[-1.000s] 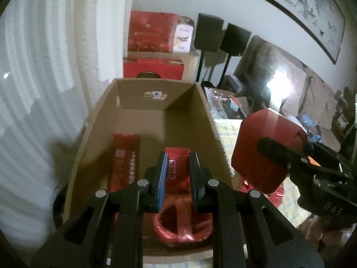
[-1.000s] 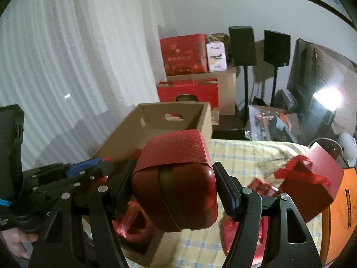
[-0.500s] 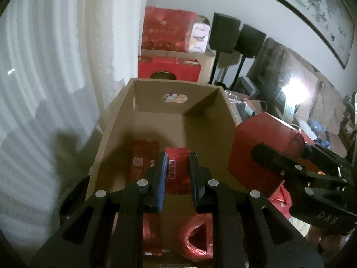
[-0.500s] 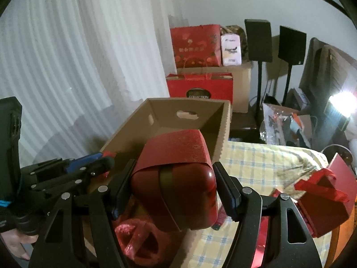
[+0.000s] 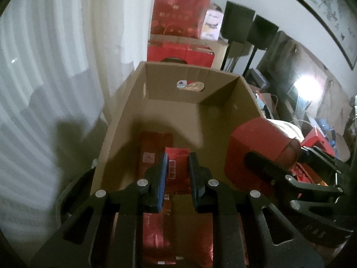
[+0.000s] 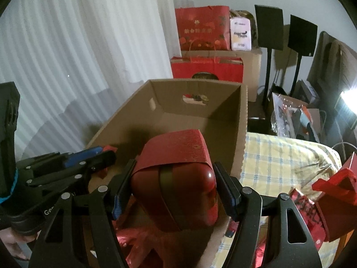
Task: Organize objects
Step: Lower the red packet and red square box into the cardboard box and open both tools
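Note:
My left gripper (image 5: 177, 174) is shut on a red snack packet (image 5: 177, 169) and holds it over the open cardboard box (image 5: 191, 78). More red packets (image 5: 156, 147) lie flat on the box floor. My right gripper (image 6: 176, 192) is shut on a rounded red gift box (image 6: 176, 178) with a patterned red sleeve, held over the box's near right part; it also shows in the left wrist view (image 5: 256, 147). The left gripper shows at the left of the right wrist view (image 6: 89, 160). A crumpled red bag (image 6: 133, 245) lies in the box's near end.
The cardboard box (image 6: 243, 120) stands by a white curtain (image 6: 67, 44). A yellow checked cloth (image 6: 279, 156) covers the surface to its right, with a red gift box (image 6: 334, 201) and red packets on it. Red gift bags (image 6: 203, 29) and black speakers (image 6: 270, 26) stand behind.
Both grippers have moved forward over the box with their loads. The right gripper's red gift box now hangs inside the box's right wall instead of beside it.

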`<state>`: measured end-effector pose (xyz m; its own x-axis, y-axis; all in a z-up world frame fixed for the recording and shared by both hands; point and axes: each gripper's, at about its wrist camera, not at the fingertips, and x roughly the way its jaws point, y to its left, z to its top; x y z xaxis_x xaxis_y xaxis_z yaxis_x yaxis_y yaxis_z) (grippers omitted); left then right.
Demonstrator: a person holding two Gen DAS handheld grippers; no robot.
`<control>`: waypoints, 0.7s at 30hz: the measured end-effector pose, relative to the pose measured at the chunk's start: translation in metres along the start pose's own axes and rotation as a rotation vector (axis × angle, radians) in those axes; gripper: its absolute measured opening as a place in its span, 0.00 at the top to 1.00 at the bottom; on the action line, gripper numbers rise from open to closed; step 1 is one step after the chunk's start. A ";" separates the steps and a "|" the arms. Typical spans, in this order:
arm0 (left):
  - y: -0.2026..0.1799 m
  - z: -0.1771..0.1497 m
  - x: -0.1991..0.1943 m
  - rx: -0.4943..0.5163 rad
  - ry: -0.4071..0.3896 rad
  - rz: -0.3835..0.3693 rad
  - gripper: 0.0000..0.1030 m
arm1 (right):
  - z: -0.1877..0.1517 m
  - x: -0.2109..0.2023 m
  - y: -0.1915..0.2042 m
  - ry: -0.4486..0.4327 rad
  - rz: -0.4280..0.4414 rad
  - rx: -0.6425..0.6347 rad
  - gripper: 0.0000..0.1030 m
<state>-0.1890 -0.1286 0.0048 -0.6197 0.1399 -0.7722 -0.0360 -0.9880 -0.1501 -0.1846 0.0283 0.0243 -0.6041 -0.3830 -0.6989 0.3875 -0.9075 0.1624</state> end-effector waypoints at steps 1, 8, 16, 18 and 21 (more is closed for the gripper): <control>0.001 0.000 0.002 -0.001 0.005 0.000 0.83 | -0.001 0.004 0.000 0.006 -0.003 0.000 0.33; 0.006 -0.003 0.012 -0.012 0.030 0.002 0.83 | -0.004 0.016 -0.005 0.048 -0.021 0.010 0.35; 0.003 -0.006 0.015 -0.017 0.052 -0.006 0.78 | 0.000 0.005 -0.004 0.022 -0.045 0.005 0.36; 0.003 -0.007 0.014 -0.020 0.051 -0.006 0.69 | 0.000 0.000 -0.004 0.014 -0.042 0.005 0.36; 0.003 -0.007 0.010 -0.026 0.042 -0.003 0.66 | 0.000 -0.007 -0.006 0.006 -0.041 0.009 0.36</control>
<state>-0.1897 -0.1301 -0.0082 -0.5858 0.1457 -0.7972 -0.0171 -0.9857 -0.1676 -0.1825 0.0366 0.0287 -0.6148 -0.3448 -0.7093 0.3568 -0.9237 0.1397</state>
